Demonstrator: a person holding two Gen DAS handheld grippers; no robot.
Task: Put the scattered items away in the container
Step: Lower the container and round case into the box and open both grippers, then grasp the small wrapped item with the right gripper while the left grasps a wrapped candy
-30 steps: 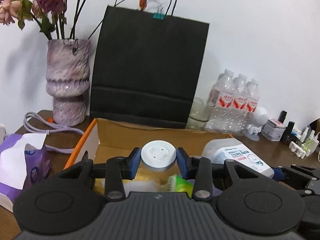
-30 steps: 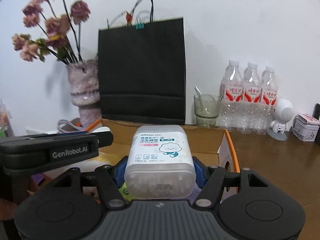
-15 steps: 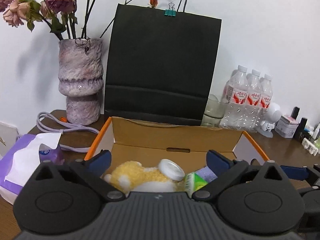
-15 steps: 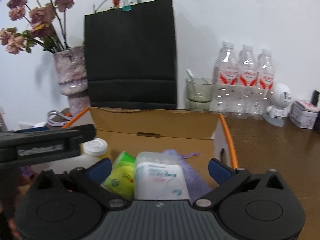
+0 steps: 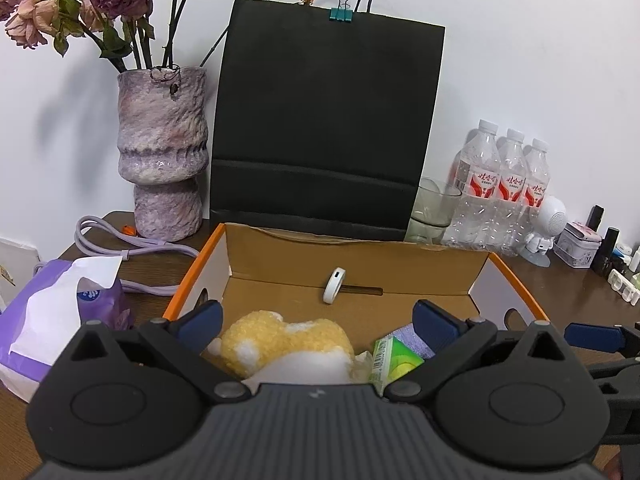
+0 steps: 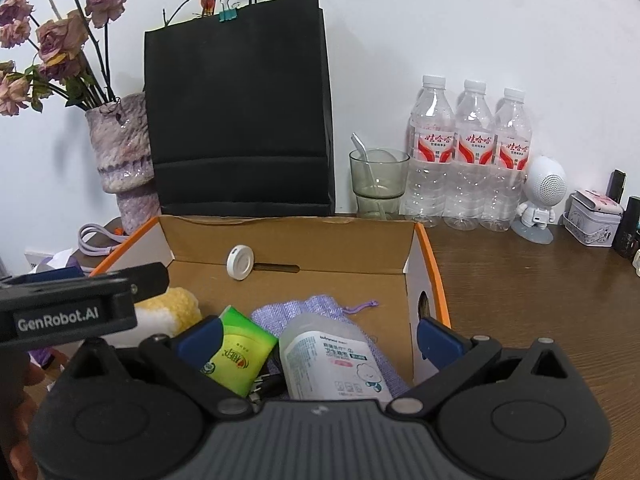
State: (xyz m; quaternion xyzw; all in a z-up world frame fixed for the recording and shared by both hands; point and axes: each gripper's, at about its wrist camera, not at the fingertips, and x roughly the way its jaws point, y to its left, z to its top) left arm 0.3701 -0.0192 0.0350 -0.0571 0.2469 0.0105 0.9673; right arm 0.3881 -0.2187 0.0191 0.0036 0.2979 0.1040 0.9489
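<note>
My left tool [image 5: 316,322] spread wide, empty | my right tool [image 6: 320,332] likewise | white disc [image 6: 240,263] against cardboard box [image 6: 434,280] back wall

Box [image 6: 424,276] open-topped; black bag [image 6: 240,120] just behind.
</note>
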